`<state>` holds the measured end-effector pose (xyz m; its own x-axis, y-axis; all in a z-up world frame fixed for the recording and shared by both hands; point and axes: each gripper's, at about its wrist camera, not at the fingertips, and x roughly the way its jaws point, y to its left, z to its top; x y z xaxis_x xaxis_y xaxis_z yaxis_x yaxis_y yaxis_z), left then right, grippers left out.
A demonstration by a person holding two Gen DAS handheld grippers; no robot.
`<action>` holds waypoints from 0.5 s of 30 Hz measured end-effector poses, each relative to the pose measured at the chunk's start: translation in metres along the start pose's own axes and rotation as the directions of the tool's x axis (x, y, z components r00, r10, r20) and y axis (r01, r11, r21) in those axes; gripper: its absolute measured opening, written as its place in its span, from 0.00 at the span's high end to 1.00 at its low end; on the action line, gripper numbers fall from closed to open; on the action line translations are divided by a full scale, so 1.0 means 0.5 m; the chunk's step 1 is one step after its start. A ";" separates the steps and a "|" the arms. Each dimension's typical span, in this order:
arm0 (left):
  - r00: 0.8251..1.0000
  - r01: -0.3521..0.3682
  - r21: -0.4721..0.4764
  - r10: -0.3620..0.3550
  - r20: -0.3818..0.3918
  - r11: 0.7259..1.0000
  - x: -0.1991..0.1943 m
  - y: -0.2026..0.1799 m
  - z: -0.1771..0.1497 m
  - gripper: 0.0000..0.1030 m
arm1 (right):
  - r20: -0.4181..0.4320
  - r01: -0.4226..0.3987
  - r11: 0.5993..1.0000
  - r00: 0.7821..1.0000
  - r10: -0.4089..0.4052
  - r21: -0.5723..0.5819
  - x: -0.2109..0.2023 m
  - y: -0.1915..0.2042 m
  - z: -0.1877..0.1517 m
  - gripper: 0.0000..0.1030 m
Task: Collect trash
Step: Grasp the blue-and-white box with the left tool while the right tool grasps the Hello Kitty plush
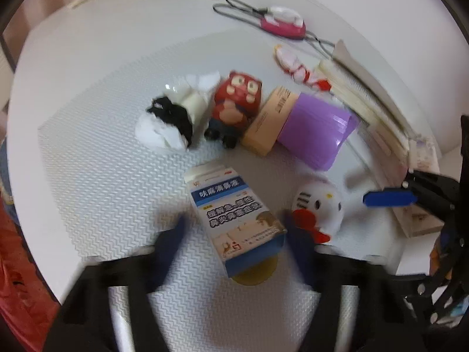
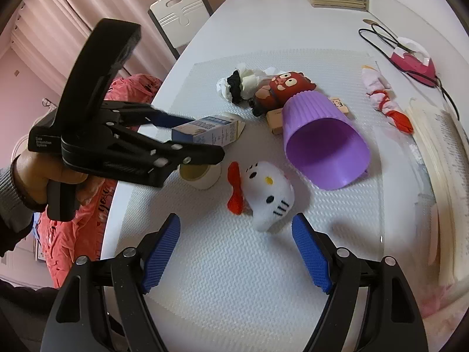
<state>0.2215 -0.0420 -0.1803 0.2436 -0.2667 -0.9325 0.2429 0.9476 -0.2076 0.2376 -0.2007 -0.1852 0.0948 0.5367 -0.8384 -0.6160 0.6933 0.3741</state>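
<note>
A blue and white medicine box (image 1: 234,217) lies on the white ribbed mat (image 1: 102,190), its near end resting on a roll of tape (image 1: 255,272). My left gripper (image 1: 236,240) straddles the box with its jaws apart; a strip of mat shows between the left finger and the box. In the right wrist view a hand holds that gripper (image 2: 193,138) around the box (image 2: 205,132). My right gripper (image 2: 236,252) is open just short of a white cat plush with a red bow (image 2: 269,196). Crumpled white tissue with a black scrap (image 2: 237,86) lies further back.
A purple cup (image 2: 325,146) lies on its side beside a red toy figure (image 2: 281,88) and a tan box (image 2: 275,120). A pink-and-white wrapper (image 2: 381,96), a pink device with cables (image 2: 413,61) and stacked paper (image 2: 433,152) sit right. A chair (image 2: 178,8) stands beyond the table.
</note>
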 end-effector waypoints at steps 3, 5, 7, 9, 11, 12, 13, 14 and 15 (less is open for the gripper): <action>1.000 0.014 0.039 -0.014 0.002 0.999 -0.009 0.002 -0.006 0.54 | -0.003 0.002 1.000 1.000 -0.002 -0.002 0.015 -0.007 0.010 0.28; 1.000 0.019 0.069 -0.019 -0.001 0.997 -0.020 0.005 -0.011 0.56 | -0.008 0.021 1.000 1.000 -0.021 -0.013 0.023 -0.011 0.016 0.30; 1.000 0.029 0.082 -0.029 0.000 0.996 -0.031 0.011 -0.016 0.56 | -0.021 0.043 0.999 0.999 -0.043 -0.026 0.037 -0.016 0.022 0.34; 0.999 0.042 0.090 -0.042 -0.001 0.995 -0.040 0.019 -0.021 0.56 | -0.030 0.049 0.999 0.998 -0.050 -0.022 0.049 -0.022 0.027 0.38; 0.998 0.059 0.089 -0.059 -0.001 0.994 -0.043 0.026 -0.024 0.56 | -0.043 0.048 0.999 0.998 -0.048 -0.017 0.062 -0.027 0.027 0.42; 0.998 0.061 0.090 -0.062 0.001 0.994 -0.042 0.026 -0.024 0.56 | -0.045 0.055 0.998 0.997 -0.056 -0.019 0.067 -0.028 0.028 0.44; 0.998 0.063 0.093 -0.063 0.001 0.994 -0.039 0.025 -0.022 0.56 | -0.048 0.061 0.998 0.997 -0.062 -0.021 0.073 -0.029 0.030 0.44; 0.998 0.065 0.097 -0.066 0.001 0.993 -0.038 0.025 -0.021 0.56 | -0.050 0.061 0.998 0.997 -0.062 -0.024 0.078 -0.030 0.032 0.44; 0.998 0.065 0.096 -0.066 0.003 0.993 -0.036 0.027 -0.019 0.56 | -0.054 0.063 0.997 0.996 -0.065 -0.032 0.083 -0.030 0.034 0.44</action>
<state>0.2112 -0.0228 -0.1690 0.2299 -0.3289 -0.9159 0.3472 0.9069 -0.2385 0.2640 -0.1806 -0.2191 0.0923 0.4639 -0.8811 -0.6331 0.7103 0.3077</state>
